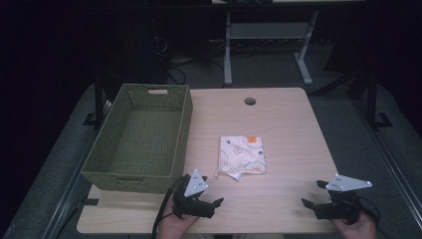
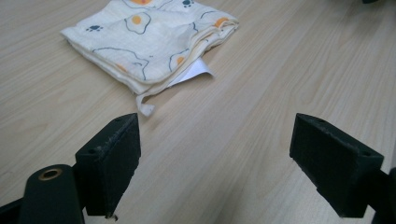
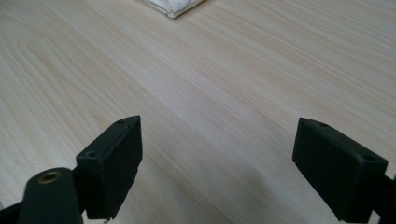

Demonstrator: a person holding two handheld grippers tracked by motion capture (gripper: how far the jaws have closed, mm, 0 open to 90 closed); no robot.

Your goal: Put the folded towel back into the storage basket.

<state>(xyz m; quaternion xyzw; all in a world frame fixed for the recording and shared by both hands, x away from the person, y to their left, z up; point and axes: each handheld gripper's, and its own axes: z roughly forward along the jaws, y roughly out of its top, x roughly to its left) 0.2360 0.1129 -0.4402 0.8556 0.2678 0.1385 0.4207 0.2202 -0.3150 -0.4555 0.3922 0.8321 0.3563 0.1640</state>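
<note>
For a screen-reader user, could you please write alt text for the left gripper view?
A folded cream cloth printed with fried eggs and paw prints lies on a pale wooden table, a white tag poking from its near edge. The open left gripper points toward it, jaws wide apart, holding nothing.

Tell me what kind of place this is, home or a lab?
Probably a lab or office workroom, not a home: a plain wooden desk with a cable hole, another desk frame behind it, and cables trailing on grey carpet in a dim room.
</note>
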